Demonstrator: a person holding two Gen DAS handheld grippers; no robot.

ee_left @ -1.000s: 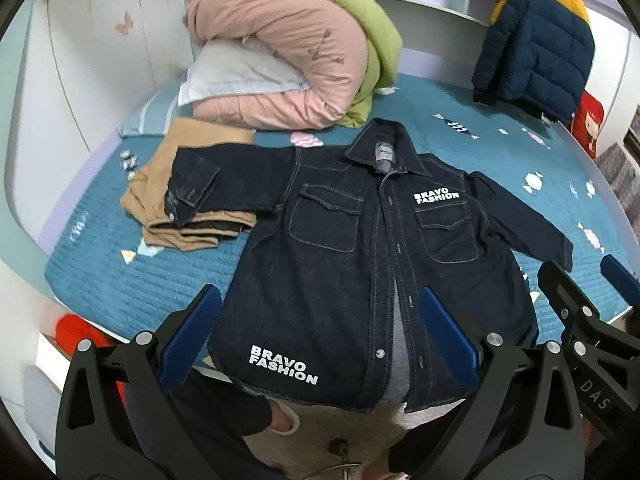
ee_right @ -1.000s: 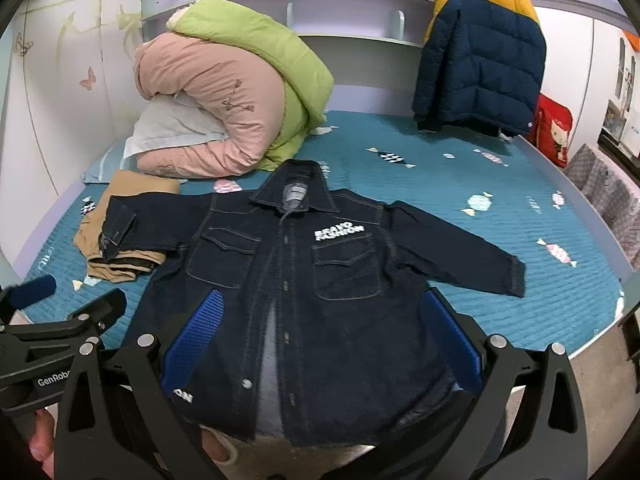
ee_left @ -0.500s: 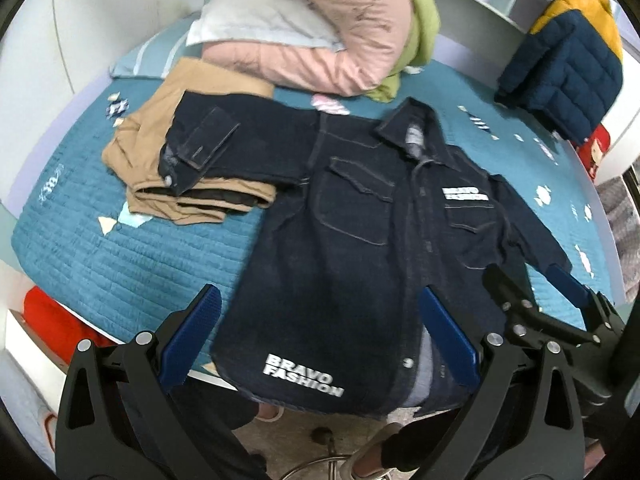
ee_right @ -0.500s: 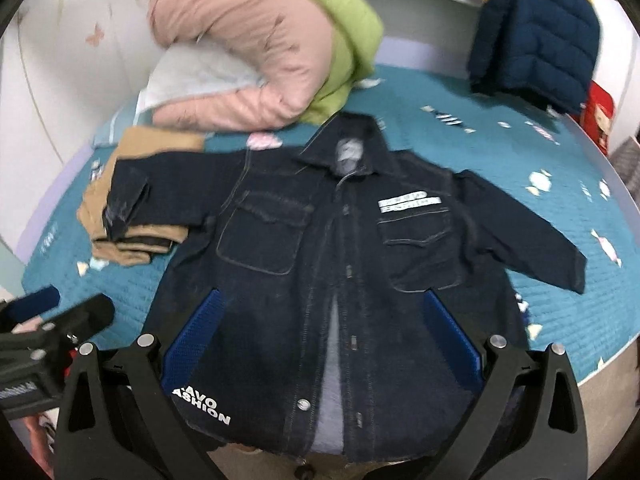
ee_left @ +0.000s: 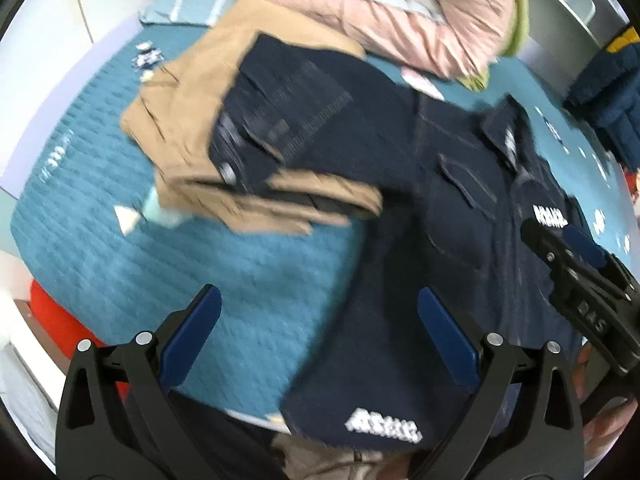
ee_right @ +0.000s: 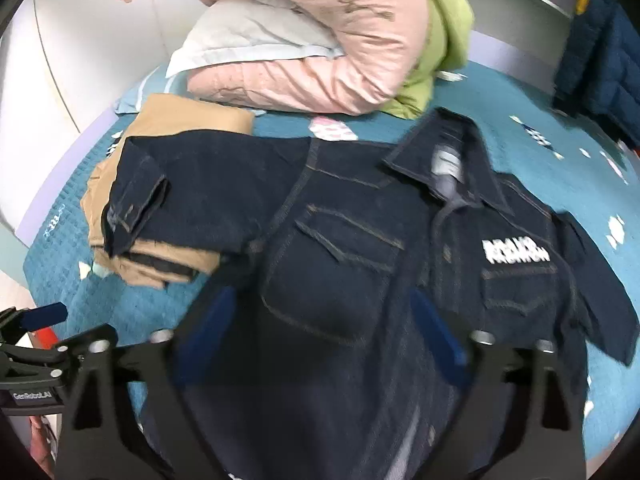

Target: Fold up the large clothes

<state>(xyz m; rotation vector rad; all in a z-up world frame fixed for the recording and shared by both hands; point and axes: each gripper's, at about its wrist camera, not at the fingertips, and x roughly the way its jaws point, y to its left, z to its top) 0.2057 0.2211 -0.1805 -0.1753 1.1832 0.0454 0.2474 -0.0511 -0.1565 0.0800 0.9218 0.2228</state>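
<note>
We have the dark denim jacket (ee_right: 340, 280) spread face up on the teal bed cover (ee_left: 100, 240), collar toward the pink duvet (ee_right: 320, 52), hem hanging over the near edge. No fold of it looks made yet: both front panels lie flat, one sleeve reaches out across the cover on the far side, and the other sleeve rests on top of a tan folded garment (ee_left: 188, 128) that lies beside it. By our judgement the sleeves, the sides and the final halving all remain to do. Our left gripper (ee_left: 320, 340) hovers over the bare cover just beside the jacket's side edge, its blue pads spread wide with nothing between them and nothing touched. Our right gripper (ee_right: 320, 340) hangs above the chest pocket; its jaws are closing, though they stand well apart, and we see the cloth beneath them rather than pinched, so it holds nothing.
</note>
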